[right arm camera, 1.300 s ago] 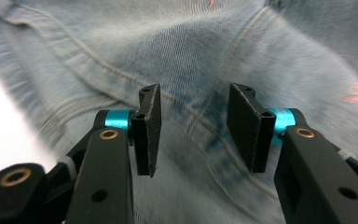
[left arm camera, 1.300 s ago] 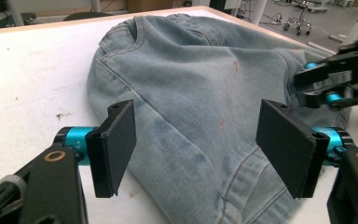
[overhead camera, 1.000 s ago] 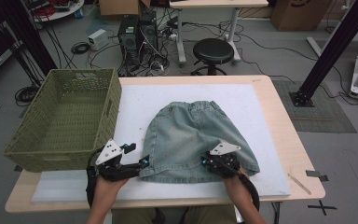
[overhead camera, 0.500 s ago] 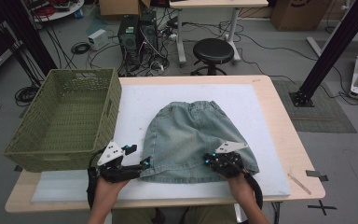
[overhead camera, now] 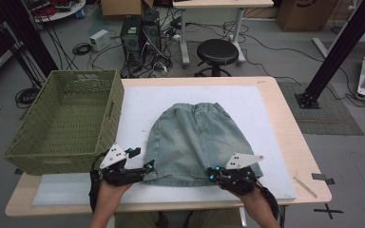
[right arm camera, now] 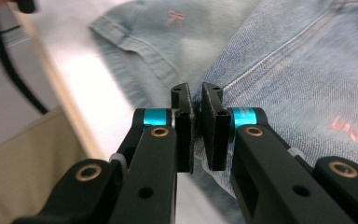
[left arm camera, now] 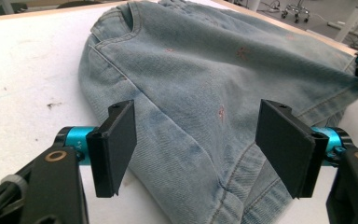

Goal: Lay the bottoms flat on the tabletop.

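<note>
Right gripper (right arm camera: 195,100) — denim skirt (overhead camera: 195,142) hem

The skirt (overhead camera: 197,140) lies flat on the mat (overhead camera: 266,118), which covers the table (overhead camera: 292,128). Its waistband points away from the person; its hem lies at the near edge. The basket (overhead camera: 64,121) stands on the table's left end, beside the skirt. The left gripper (overhead camera: 145,168) sits at the hem's left corner, the right gripper (overhead camera: 212,173) at the hem right of centre. A stool (overhead camera: 217,50) stands behind the table.
</note>
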Demonstrator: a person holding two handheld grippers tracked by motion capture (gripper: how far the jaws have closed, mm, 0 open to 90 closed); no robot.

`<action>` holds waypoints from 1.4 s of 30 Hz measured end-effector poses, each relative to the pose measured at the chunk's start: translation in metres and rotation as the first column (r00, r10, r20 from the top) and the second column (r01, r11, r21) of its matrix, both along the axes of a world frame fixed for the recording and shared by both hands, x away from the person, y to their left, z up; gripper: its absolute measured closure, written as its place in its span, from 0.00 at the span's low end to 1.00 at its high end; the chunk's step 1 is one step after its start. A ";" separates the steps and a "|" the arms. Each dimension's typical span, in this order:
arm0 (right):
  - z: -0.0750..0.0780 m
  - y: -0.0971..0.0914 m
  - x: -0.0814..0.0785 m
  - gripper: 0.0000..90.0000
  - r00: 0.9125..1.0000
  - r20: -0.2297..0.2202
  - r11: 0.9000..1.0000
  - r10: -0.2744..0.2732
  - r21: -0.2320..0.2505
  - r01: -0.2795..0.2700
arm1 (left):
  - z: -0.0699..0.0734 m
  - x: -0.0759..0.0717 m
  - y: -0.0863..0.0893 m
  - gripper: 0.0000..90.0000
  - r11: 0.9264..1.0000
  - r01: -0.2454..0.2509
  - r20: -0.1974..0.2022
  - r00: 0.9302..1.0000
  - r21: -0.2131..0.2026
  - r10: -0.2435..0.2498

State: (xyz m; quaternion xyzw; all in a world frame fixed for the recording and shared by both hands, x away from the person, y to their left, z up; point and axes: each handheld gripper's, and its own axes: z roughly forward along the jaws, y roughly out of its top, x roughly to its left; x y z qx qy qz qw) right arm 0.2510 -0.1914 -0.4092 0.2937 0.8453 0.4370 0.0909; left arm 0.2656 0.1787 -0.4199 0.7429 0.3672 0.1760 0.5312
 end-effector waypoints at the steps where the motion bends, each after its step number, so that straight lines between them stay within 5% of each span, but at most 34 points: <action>1: 0.001 0.001 -0.002 0.95 1.000 -0.006 1.000 0.013 0.001 -0.013 | 0.000 0.000 -0.001 0.33 1.000 0.004 -0.002 1.000 0.002 -0.004; 5: -0.008 0.005 -0.002 0.95 0.999 -0.037 0.999 0.040 -0.027 -0.041 | -0.003 -0.002 -0.004 0.41 0.999 0.042 -0.011 0.999 0.004 -0.042; 8: -0.019 0.007 0.002 0.91 0.999 -0.049 0.999 0.021 -0.028 -0.023 | -0.009 -0.004 -0.012 0.51 0.996 0.079 -0.021 0.997 0.048 -0.078; 11: -0.021 0.001 0.005 0.73 0.999 -0.038 1.000 -0.021 0.009 0.022 | -0.015 -0.004 -0.019 0.51 0.989 0.096 -0.044 0.995 0.116 -0.092; 15: -0.014 -0.024 0.006 0.67 0.994 -0.010 0.993 -0.105 0.061 0.106 | -0.023 0.000 -0.021 0.50 0.986 0.092 -0.082 0.993 0.141 -0.081; 22: -0.012 -0.079 0.007 0.66 0.961 0.033 0.961 -0.273 0.043 0.271 | -0.031 0.006 -0.025 0.52 0.974 0.080 -0.151 0.987 0.213 -0.048; 29: -0.016 -0.112 0.006 0.62 0.932 0.035 0.932 -0.362 0.031 0.361 | -0.030 0.001 -0.028 0.94 0.954 0.070 -0.097 0.994 0.293 -0.043; 31: -0.018 -0.118 0.006 0.62 0.925 0.032 0.925 -0.379 0.033 0.378 | -0.029 -0.002 -0.025 0.95 0.958 0.068 -0.079 0.996 0.280 -0.048; 36: -0.021 -0.124 0.005 0.62 0.917 0.039 0.917 -0.398 0.005 0.398 | -0.019 -0.010 -0.006 0.95 0.984 0.070 -0.029 0.997 0.162 -0.066; 40: -0.025 -0.124 0.005 0.64 0.916 0.042 0.915 -0.399 -0.044 0.401 | -0.015 -0.016 0.009 0.95 0.991 0.073 -0.026 0.997 0.111 -0.071; 42: -0.026 -0.122 0.006 0.70 0.923 0.047 0.920 -0.382 -0.077 0.385 | -0.017 -0.018 0.014 0.95 0.991 0.072 -0.036 0.997 0.109 -0.068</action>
